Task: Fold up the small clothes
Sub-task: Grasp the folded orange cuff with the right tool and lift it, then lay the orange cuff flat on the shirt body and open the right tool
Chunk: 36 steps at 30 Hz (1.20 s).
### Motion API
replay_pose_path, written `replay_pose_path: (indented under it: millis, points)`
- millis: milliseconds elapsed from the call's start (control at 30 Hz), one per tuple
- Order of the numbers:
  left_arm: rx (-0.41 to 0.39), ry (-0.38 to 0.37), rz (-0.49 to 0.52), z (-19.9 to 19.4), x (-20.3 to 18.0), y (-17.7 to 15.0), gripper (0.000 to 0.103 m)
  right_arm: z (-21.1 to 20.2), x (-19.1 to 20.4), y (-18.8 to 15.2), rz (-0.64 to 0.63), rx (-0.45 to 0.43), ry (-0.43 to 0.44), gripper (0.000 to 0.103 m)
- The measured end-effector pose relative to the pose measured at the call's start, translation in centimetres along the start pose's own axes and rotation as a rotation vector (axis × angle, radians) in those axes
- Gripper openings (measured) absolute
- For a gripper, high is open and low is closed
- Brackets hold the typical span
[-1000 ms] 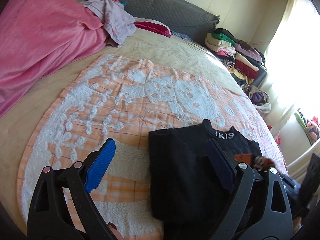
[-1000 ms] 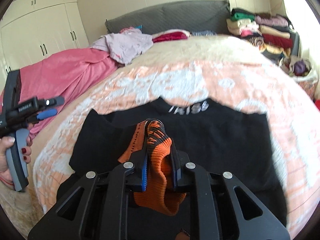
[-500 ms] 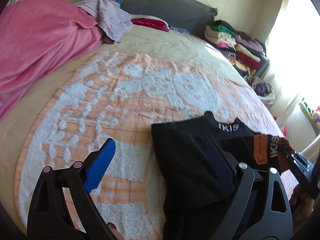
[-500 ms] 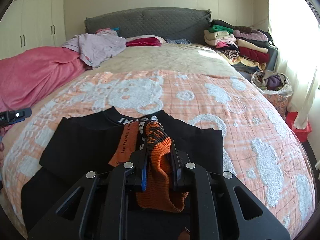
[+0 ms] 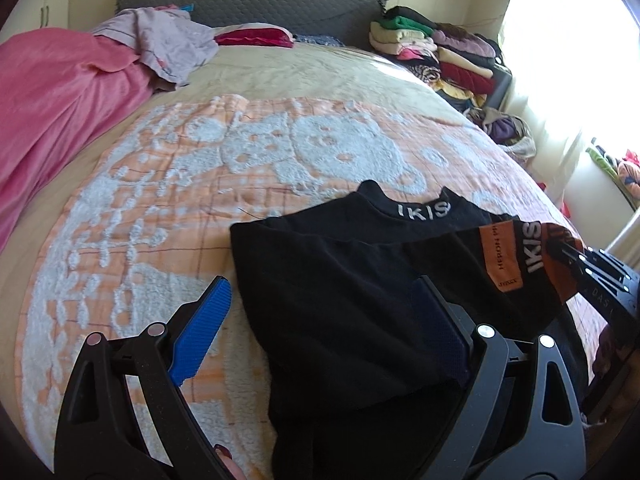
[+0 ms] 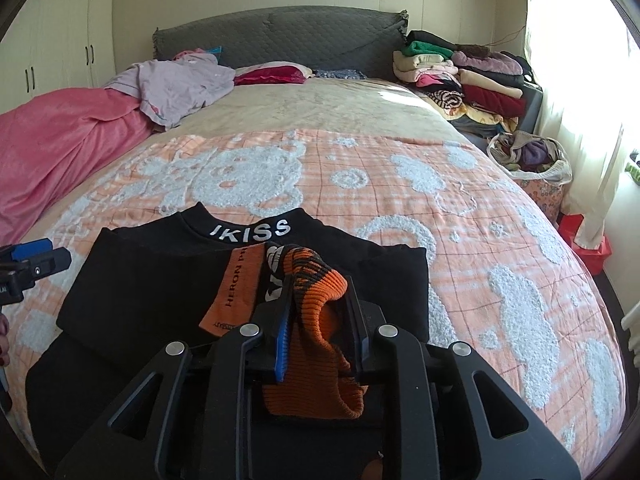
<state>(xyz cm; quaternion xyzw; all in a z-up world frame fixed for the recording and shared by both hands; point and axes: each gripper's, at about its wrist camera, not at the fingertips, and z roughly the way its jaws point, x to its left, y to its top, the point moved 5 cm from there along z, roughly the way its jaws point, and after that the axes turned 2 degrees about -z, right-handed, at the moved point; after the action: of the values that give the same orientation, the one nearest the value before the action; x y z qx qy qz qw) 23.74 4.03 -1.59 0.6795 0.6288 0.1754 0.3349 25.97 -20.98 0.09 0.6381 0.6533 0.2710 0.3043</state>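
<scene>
A black sweater [image 5: 340, 280] with "IKISS" on its collar lies flat on the orange and white blanket [image 5: 160, 200]. Its right sleeve is folded across the chest and ends in an orange cuff [image 6: 316, 308]. My right gripper [image 6: 318, 284] holds that cuff between its pads, low over the sweater [image 6: 160, 280]. Its jaws are opening, and the cuff fills the gap and touches both pads. My left gripper [image 5: 320, 288] stands wide open over the sweater's left edge, one finger above the blanket and the other above black fabric, with nothing held. The left gripper [image 6: 36, 256] also shows at the left edge of the right wrist view.
A pink blanket [image 5: 60, 112] and a lilac garment [image 5: 168, 44] lie at the far left of the bed. Stacked folded clothes [image 6: 460, 76] stand at the back right beside the grey headboard [image 6: 280, 36]. A basket of clothes [image 6: 528, 156] sits on the floor by the bright window.
My left gripper has moved down and closer over the sweater's left side. The right gripper brought the orange cuff over the chest, and its jaws have spread a little around it.
</scene>
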Motion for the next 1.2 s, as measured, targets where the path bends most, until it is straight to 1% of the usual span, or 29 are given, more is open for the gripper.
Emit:
replay_pose_path:
  millis: [100, 167, 267, 300, 367, 467, 533, 700, 767, 833, 900, 1067, 1167, 1200]
  points:
    - [0.005, 0.001, 0.006, 0.3, -0.3, -0.1, 0.084, -0.1, -0.6, 0.0, 0.011, -0.009, -0.021, 0.028]
    - [0.006, 0.0, 0.012, 0.4, -0.5, -0.2, 0.08, -0.4, -1.3, 0.0, 0.026, -0.015, -0.031, 0.029]
    - [0.011, -0.008, 0.031, 0.6, -1.1, -0.4, 0.077, -1.1, -2.3, -0.2, 0.055, -0.028, -0.037, 0.038]
    - [0.012, -0.01, 0.038, 0.6, -1.3, -0.4, 0.074, -1.2, -2.5, -0.3, 0.061, -0.029, -0.039, 0.041]
    - [0.019, -0.019, 0.056, 0.9, -1.9, -0.6, 0.063, -1.4, -2.6, -0.5, 0.068, -0.025, -0.029, 0.043]
    - [0.038, -0.034, 0.082, 1.4, -2.8, -1.1, 0.057, -1.3, -2.0, -0.8, 0.056, -0.012, -0.005, 0.048]
    - [0.049, -0.037, 0.097, 1.7, -3.3, -1.4, 0.055, -1.3, -1.2, -1.1, 0.043, -0.004, 0.01, 0.05]
    - [0.085, -0.034, 0.123, 2.5, -3.8, -2.2, 0.055, -0.9, 1.4, -1.4, 0.023, 0.022, 0.104, 0.056]
    - [0.097, -0.035, 0.13, 2.7, -3.9, -2.5, 0.055, -0.6, 2.8, -1.5, -0.002, 0.038, 0.127, 0.056]
    - [0.114, -0.047, 0.133, 2.9, -4.1, -2.8, 0.055, -0.2, 4.0, -1.6, -0.027, 0.054, 0.153, 0.061]
    - [0.136, -0.053, 0.14, 3.3, -4.3, -3.3, 0.055, 0.3, 5.1, -1.9, -0.037, 0.081, 0.188, 0.061]
    - [0.184, -0.04, 0.151, 4.3, -4.0, -4.3, 0.055, 2.0, 5.8, -3.2, -0.043, 0.153, 0.198, 0.061]
    - [0.204, -0.055, 0.13, 4.5, -3.5, -4.6, 0.055, 3.3, 5.1, -4.5, -0.039, 0.214, 0.158, 0.061]
    - [0.208, -0.06, 0.126, 4.6, -3.4, -4.7, 0.055, 3.6, 4.9, -4.9, -0.034, 0.227, 0.166, 0.061]
